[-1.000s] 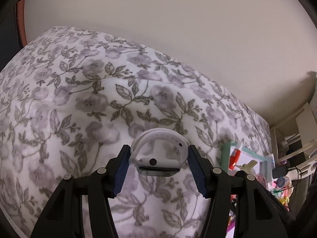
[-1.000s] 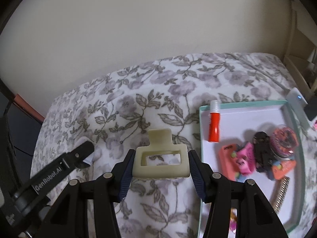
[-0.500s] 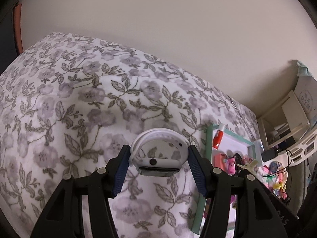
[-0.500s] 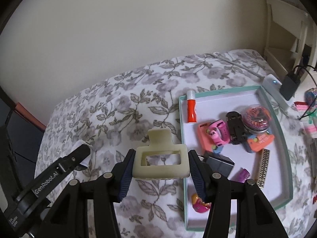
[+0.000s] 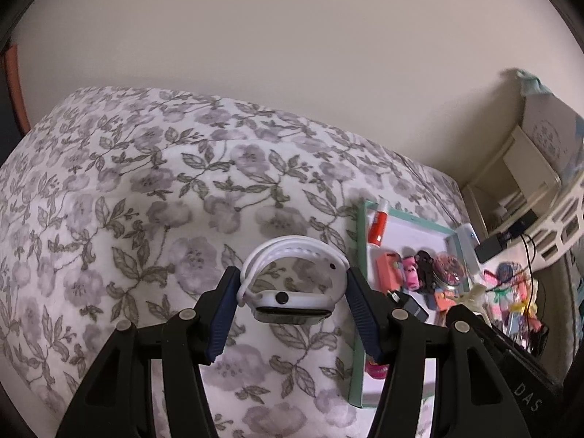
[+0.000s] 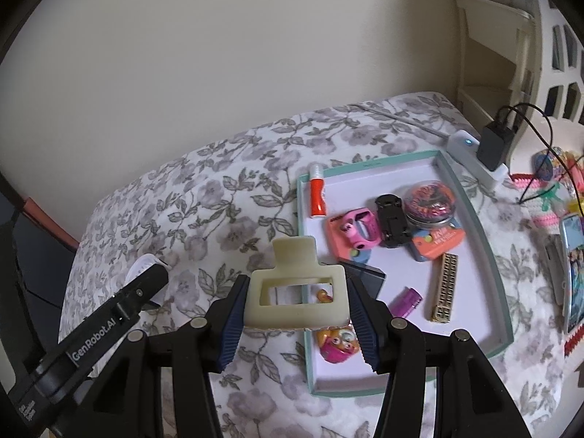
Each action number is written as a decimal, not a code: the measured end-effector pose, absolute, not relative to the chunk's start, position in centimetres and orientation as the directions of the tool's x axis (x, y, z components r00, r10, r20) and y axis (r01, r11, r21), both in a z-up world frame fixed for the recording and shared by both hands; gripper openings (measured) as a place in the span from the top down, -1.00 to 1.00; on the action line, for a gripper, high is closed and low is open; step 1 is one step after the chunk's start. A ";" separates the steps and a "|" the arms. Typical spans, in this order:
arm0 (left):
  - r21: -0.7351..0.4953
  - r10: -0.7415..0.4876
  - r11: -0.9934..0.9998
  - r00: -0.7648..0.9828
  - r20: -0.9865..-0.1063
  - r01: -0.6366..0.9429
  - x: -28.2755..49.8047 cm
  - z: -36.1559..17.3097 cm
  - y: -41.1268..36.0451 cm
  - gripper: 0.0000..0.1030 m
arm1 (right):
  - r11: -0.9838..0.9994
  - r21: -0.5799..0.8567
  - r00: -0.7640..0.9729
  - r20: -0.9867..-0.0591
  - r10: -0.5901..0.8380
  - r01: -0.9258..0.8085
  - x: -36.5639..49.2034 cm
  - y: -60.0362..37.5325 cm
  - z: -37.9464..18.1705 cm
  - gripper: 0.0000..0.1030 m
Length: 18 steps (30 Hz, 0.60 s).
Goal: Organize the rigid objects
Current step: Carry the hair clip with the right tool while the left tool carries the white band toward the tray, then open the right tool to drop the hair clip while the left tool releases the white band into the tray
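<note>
My left gripper (image 5: 292,304) is shut on a white smartwatch (image 5: 292,284) with a looped white strap, held above the floral blanket. My right gripper (image 6: 295,299) is shut on a cream hair claw clip (image 6: 296,294), which hangs over the near left edge of a teal-rimmed tray (image 6: 471,215). The tray (image 5: 359,332) lies to the right of the watch. Inside it are a red tube (image 6: 317,195), a pink toy (image 6: 356,231), a black toy car (image 6: 391,221), a round tin (image 6: 430,199), a purple piece (image 6: 406,301) and a gold bar (image 6: 445,288). The left gripper's body (image 6: 109,325) shows at lower left of the right wrist view.
A floral blanket (image 5: 146,219) covers the surface, against a plain wall. Right of the tray are a white power strip (image 6: 474,153) with a black charger (image 6: 494,144), cables, colourful clutter (image 6: 554,189) and a white shelf unit (image 6: 511,54).
Both grippers have moved right and risen a little, keeping their objects. The tray has come further into both views, and the clip now overlaps the tray's left edge.
</note>
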<state>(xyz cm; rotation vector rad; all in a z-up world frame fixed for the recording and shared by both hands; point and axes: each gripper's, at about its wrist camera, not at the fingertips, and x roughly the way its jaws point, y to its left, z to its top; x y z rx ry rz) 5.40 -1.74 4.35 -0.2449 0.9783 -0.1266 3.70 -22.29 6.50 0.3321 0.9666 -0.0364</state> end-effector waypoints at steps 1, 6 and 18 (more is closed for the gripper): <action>-0.255 -0.214 0.967 0.553 -0.805 0.003 5.4 4.4 -2.0 -0.17 | 0.946 0.263 0.571 -0.813 0.113 0.187 3.6 -22.7 6.4 -0.09; -0.214 -0.210 0.975 0.545 -0.812 0.057 5.2 4.3 -4.3 -0.17 | 0.935 0.267 0.557 -0.825 0.097 0.233 3.7 -24.7 5.8 -0.09; -0.243 -0.351 0.925 0.409 -0.843 0.293 4.6 1.4 -13.0 -0.17 | 0.879 0.092 0.394 -0.912 -0.115 0.469 3.3 -33.0 1.4 -0.09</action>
